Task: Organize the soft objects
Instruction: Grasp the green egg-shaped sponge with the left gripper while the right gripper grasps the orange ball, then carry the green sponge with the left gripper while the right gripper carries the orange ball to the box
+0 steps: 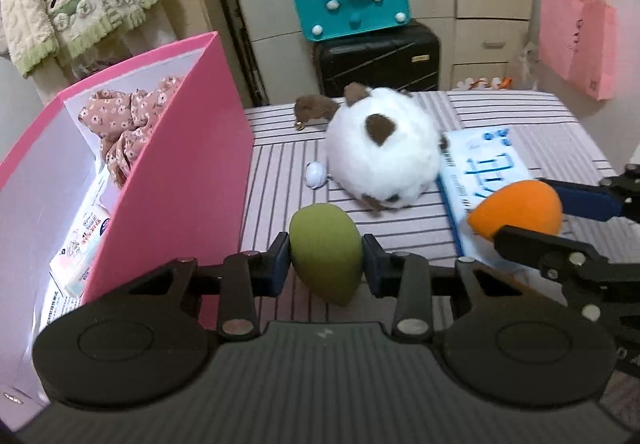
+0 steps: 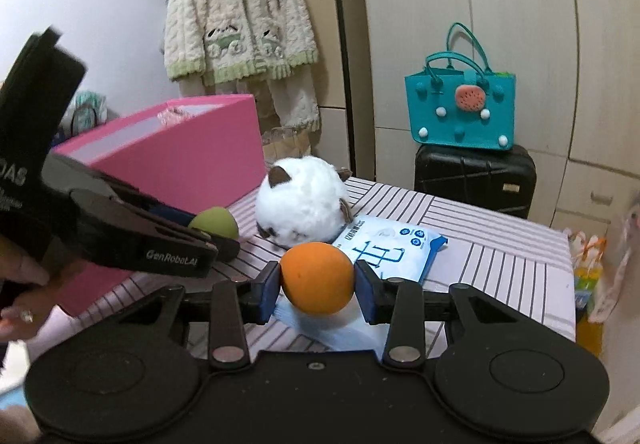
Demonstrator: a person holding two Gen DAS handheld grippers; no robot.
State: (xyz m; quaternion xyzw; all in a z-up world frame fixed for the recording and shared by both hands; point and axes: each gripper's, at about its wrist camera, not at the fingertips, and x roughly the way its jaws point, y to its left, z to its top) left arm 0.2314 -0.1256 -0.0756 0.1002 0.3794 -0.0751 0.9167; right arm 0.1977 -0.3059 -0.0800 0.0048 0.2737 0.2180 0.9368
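Two egg-shaped sponges pinched, one in each gripper, above the striped surface (image 1: 280,163).

The left gripper (image 1: 326,262) has its fingers (image 1: 276,264) pressed on either side of the green sponge (image 1: 325,251), whose narrow end points down. The right gripper (image 2: 316,284) pinches the orange sponge (image 2: 317,278) between its blue pads, over the blue wipes pack (image 2: 394,248). Ahead of both pairs of fingers lies the white plush toy (image 1: 380,159) on the surface. To the left of the left fingers stands the open pink box (image 1: 180,171), holding floral cloth (image 1: 128,123) and small packets.
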